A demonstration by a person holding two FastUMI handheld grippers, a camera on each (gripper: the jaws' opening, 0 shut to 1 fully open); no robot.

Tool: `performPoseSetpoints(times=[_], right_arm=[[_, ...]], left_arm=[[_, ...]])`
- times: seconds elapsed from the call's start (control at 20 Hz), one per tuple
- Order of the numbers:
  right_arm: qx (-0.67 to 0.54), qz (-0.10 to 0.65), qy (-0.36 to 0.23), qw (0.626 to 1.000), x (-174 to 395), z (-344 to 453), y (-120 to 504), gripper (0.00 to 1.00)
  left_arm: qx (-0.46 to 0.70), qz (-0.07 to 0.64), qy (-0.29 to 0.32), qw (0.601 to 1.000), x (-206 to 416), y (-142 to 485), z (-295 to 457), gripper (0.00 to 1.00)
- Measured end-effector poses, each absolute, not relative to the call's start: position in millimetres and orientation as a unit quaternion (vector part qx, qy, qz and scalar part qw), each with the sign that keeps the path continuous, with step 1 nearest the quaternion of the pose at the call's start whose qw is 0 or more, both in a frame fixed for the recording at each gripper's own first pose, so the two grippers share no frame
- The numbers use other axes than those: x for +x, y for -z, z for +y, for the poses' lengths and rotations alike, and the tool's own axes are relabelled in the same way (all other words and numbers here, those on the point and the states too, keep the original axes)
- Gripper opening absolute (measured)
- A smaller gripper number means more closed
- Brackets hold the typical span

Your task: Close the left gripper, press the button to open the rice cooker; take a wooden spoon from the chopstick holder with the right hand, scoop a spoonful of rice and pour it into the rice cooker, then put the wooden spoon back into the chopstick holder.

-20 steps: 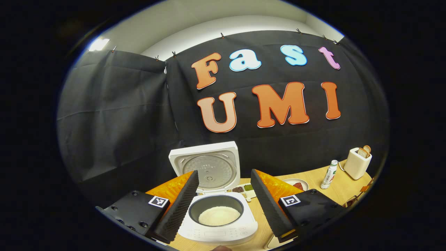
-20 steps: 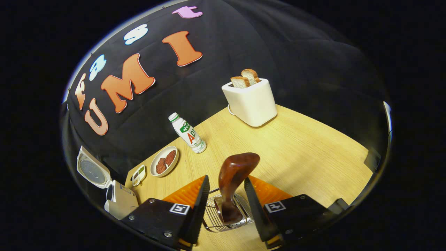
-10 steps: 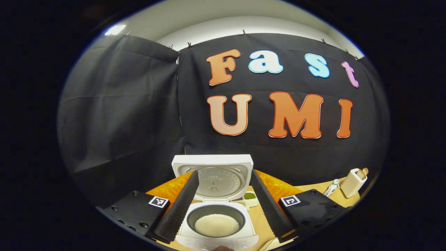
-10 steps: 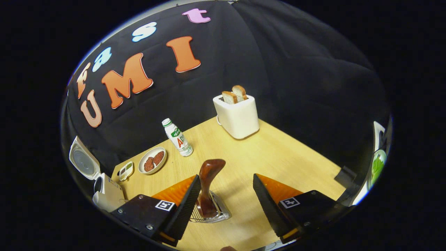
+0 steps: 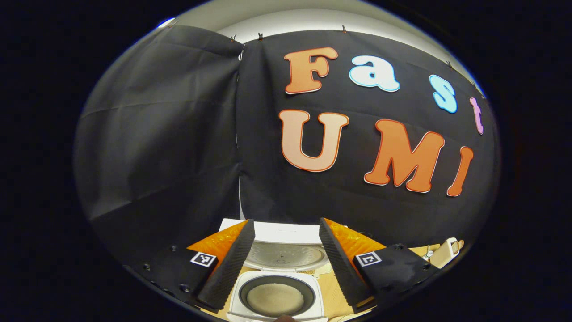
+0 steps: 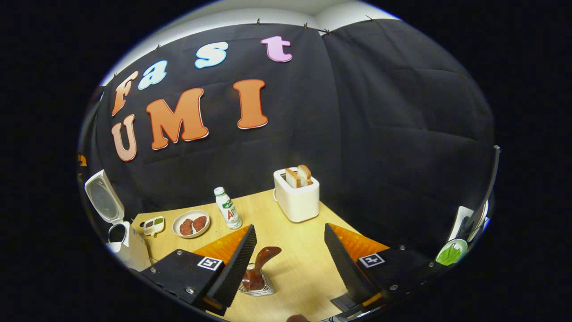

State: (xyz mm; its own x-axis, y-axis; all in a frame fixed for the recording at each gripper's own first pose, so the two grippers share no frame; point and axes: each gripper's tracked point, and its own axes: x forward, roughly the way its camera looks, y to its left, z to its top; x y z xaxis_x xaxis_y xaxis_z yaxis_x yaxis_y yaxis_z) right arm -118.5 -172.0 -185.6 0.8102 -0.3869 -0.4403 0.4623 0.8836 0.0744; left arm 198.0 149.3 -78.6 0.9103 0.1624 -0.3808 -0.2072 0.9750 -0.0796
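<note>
Both grippers [image 5: 283, 250] [image 6: 290, 257] gape, holding nothing; spoon [image 6: 260, 267] stands in holder [image 6: 255, 286] at 7 o'clock of right gripper, cooker [image 5: 276, 295] open at 6 o'clock of left. Could knock that light holder over, should a finger [image 6: 232, 268] clip spoon.

The rice cooker [image 5: 277, 286] front is cut off at the lower edge of the left gripper view, and the chopstick holder [image 6: 257, 286] sits partly hidden behind a finger at lower centre of the right gripper view.
</note>
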Motion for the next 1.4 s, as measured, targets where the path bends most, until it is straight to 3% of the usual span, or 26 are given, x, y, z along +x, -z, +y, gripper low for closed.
performPoseSetpoints(times=[0.35,0.75,0.95,1.2,1.4], right_arm=[[0.055,0.185,0.252,0.948,-149.9,-176.1,149.4,0.95],[0.047,0.173,0.27,0.946,-169.3,-183.7,130.1,0.95],[0.05,0.17,0.257,0.95,-162.4,-175.4,128.4,0.95],[0.05,0.176,0.218,0.959,-142.3,-155.7,135.1,0.95],[0.041,0.176,0.185,0.966,-121.8,-144.7,131.9,0.95]], left_arm=[[-0.027,0.246,-0.107,0.963,273.7,123.8,164.3,0.97],[-0.006,0.302,-0.121,0.946,308.1,160.3,179.2,0.97],[-0.019,0.353,-0.109,0.929,282.0,165.9,169.2,0.98],[-0.056,0.441,-0.044,0.895,214.7,195.3,140.1,0.99],[-0.067,0.496,-0.026,0.865,156.9,223.5,124.4,0.99]])
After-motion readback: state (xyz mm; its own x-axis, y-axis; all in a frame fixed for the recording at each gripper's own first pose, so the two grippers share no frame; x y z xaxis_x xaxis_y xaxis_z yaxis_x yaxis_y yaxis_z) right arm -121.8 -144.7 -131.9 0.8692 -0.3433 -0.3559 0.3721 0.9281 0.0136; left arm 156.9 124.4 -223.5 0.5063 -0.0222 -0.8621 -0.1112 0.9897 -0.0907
